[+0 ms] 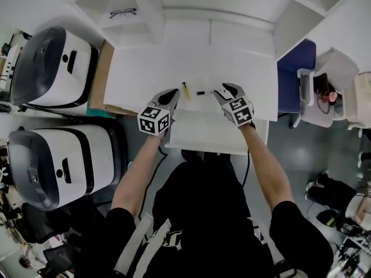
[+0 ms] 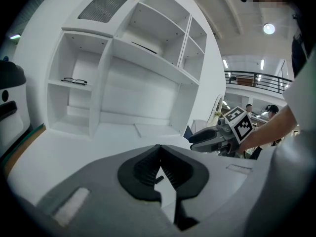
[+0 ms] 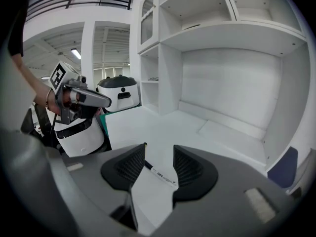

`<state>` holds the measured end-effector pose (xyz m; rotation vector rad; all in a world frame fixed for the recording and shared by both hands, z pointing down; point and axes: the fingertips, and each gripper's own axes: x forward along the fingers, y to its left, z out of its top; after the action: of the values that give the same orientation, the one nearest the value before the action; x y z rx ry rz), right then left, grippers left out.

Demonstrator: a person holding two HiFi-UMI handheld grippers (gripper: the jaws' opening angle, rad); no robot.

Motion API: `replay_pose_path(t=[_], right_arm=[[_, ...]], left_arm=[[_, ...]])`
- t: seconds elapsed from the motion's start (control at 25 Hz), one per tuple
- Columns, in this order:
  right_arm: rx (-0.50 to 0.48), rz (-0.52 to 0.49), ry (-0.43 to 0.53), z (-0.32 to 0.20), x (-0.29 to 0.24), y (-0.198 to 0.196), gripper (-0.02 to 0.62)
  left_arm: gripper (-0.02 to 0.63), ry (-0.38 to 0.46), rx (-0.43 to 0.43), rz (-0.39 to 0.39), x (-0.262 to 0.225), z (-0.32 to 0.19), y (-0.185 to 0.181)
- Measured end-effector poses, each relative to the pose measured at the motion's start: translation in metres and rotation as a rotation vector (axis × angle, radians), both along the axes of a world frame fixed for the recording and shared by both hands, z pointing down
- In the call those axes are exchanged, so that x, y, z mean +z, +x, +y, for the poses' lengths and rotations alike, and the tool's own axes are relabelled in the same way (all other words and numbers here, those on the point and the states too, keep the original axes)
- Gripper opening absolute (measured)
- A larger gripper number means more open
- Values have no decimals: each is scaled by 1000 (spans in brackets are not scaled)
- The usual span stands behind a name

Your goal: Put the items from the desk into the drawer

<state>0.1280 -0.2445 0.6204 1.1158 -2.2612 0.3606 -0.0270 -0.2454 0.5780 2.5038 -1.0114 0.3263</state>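
- The white counter (image 1: 145, 68) carries a hutch of open shelves (image 2: 148, 58) along its back, and both task items lie near its front edge.
- Two white machines with dark hoods stand to the left of the counter, one beside it (image 1: 55, 68) and one nearer the person (image 1: 58, 164).
- A blue chair (image 1: 295, 68) stands off the counter's right end.
- The drawer (image 1: 203, 133) sticks out from under the counter's front edge, directly in front of the person and between the two forearms.
- The left gripper (image 1: 171, 94) reaches over the front edge of the counter, just left of the pens. In its own view the tips of its jaws (image 2: 159, 149) are pressed together with nothing between them.
- The right gripper (image 1: 222, 90) points down at the counter on the right of the pens. Its jaws (image 3: 159, 151) are spread apart, and the marker lies on the counter in the gap between them, untouched by either pad.
- A pair of dark-rimmed eyeglasses (image 1: 123, 12) rests on a shelf in the hutch's left compartment, well apart from both grippers.
- The white marker with a black cap (image 3: 160, 173) lies flat on the counter, just in front of the right gripper's tips in the head view (image 1: 204, 92).
- A yellow pen (image 1: 186, 90) lies flat on the counter just left of the marker, between the two grippers and closer to the left one.
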Motion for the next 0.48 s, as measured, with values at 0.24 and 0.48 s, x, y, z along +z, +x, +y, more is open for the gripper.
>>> replay_pose_path(t=[0.24,0.48], right_arm=[[-82,21,-23,-12,15,0,183],[-147,53,-81,-19,45,-3,183]], left_arm=[[0,-36,-20,-6,15,-10,9],[0,-73,-56,1,31,-16,7]])
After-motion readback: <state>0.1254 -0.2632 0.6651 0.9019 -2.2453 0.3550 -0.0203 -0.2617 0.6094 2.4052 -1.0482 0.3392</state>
